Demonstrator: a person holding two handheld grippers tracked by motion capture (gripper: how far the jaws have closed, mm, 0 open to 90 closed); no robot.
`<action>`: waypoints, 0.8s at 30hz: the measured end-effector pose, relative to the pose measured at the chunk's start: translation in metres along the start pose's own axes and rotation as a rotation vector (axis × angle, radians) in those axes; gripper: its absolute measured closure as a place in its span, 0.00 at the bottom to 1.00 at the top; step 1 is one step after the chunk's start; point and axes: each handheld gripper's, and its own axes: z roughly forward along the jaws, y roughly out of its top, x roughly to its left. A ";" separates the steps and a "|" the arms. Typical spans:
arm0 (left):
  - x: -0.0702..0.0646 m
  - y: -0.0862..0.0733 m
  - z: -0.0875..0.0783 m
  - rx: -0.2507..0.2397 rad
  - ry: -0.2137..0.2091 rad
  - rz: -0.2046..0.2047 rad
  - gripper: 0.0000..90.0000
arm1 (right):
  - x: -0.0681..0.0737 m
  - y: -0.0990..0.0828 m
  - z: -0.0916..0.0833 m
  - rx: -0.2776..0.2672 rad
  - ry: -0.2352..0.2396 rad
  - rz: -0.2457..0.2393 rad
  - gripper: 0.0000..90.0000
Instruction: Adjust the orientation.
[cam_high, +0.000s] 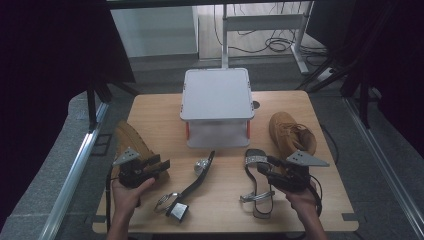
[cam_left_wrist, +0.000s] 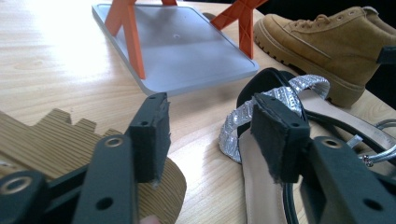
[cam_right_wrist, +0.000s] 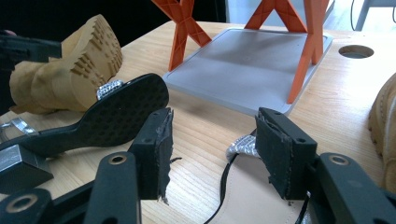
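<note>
dim overhead view, glare up close

Wooden table (cam_high: 150, 107) on grey floor (cam_high: 55, 165) (cables (cam_high: 272, 42) behind).

A tan suede boot (cam_high: 131, 142) is laid on its side at the table's left edge, its ridged sole turned up, while a black sandal (cam_high: 258, 187) with a glittering silver strap is set upright, flat, right of centre.
</note>
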 end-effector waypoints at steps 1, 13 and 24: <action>0.000 0.000 -0.001 -0.004 -0.001 0.001 0.55 | 0.000 0.000 0.001 0.001 -0.004 -0.006 0.51; 0.001 -0.002 -0.001 0.038 -0.021 0.022 0.86 | 0.000 -0.003 0.006 0.033 -0.028 -0.013 0.50; -0.005 -0.004 0.003 0.096 -0.014 0.066 0.99 | 0.001 -0.007 0.010 0.066 -0.034 -0.018 0.51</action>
